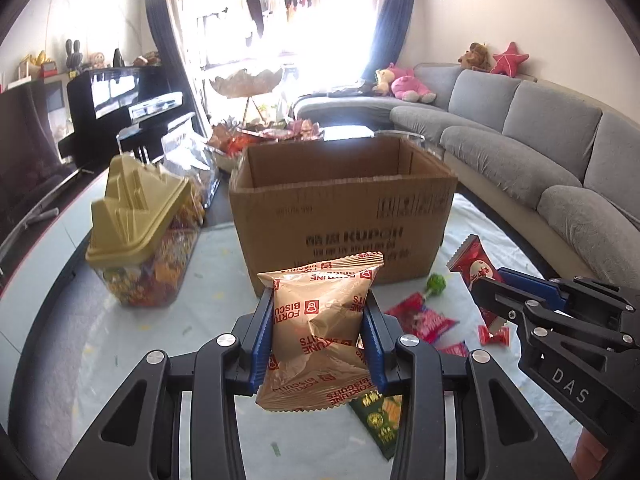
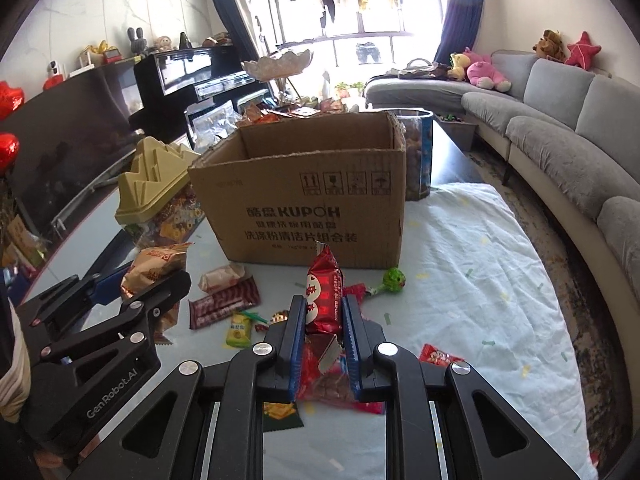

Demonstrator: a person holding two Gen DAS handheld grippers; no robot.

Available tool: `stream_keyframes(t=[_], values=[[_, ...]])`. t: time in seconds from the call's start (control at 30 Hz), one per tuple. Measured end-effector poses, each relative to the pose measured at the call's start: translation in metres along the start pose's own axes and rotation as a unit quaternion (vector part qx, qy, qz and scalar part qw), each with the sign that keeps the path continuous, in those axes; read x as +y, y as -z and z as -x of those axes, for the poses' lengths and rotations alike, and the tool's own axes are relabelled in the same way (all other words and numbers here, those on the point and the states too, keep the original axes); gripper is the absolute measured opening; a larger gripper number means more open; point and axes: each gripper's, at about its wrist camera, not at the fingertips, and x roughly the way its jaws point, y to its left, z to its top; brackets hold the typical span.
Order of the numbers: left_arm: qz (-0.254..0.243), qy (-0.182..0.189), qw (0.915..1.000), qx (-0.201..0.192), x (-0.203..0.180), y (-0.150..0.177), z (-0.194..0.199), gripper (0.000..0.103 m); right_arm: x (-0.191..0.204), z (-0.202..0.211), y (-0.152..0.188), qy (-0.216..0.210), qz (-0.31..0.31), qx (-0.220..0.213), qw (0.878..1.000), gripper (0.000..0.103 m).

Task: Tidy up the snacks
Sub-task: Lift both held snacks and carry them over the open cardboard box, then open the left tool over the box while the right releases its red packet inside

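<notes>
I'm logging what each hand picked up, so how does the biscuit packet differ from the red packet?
The biscuit packet is tan-gold with red print; the red packet is glossy red. The biscuit packet is wide and puffy; the red packet is slimmer. The biscuit packet sits in the left gripper, the red packet in the right gripper. Both are clamped between jaws, off the table, facing the box.

The box (image 2: 312, 196) is matt brown corrugated cardboard with a ragged top edge. Left of the box, a clear plastic jar (image 1: 148, 276) carries a dull yellow plastic lid (image 1: 136, 216). Before the box, a glossy crinkled tan foil packet (image 1: 320, 328) and a shiny red wrapper (image 2: 324, 300) sit above pale, soft cloth (image 2: 480, 272).
</notes>
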Motion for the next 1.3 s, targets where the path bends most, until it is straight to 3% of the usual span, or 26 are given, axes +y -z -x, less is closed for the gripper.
stream_keyframes(t=[0.43, 0.77, 1.07, 1.13, 1.2, 1.23, 1.27, 1.3], values=[[-0.022, -0.004, 0.9994, -0.026, 0.014, -0.085, -0.006, 0.039, 0.008, -0.004, -0.088, -0.01, 0.024, -0.044, 0.999, 0.019], [-0.016, 0.01, 0.9997, 0.013, 0.026, -0.129, -0.054, 0.039, 0.008, -0.029, -0.141, -0.001, 0.038, -0.043, 0.998, 0.019], [-0.024, 0.01, 0.9989, 0.038, 0.031, -0.145, -0.098, 0.04, 0.003, -0.068, -0.162, 0.002, 0.039, -0.024, 0.999, 0.019], [-0.023, 0.005, 0.9989, 0.041, 0.032, -0.149, -0.105, 0.043, 0.0, -0.076, -0.165, 0.002, 0.039, -0.02, 0.999, 0.019], [-0.025, -0.01, 0.999, 0.037, 0.033, -0.15, -0.109, 0.072, -0.002, -0.083, -0.169, 0.004, 0.04, -0.018, 0.999, 0.02], [-0.024, -0.019, 0.9991, 0.029, 0.034, -0.149, -0.107, 0.077, -0.003, -0.084, -0.169, 0.006, 0.04, -0.018, 0.999, 0.023], [-0.024, -0.029, 0.999, 0.022, 0.036, -0.147, -0.105, 0.079, -0.004, -0.086, -0.17, 0.014, 0.04, -0.02, 0.999, 0.037], [-0.025, -0.033, 0.9989, 0.021, 0.037, -0.144, -0.102, 0.079, -0.006, -0.086, -0.169, 0.026, 0.038, -0.024, 0.999, 0.044]])
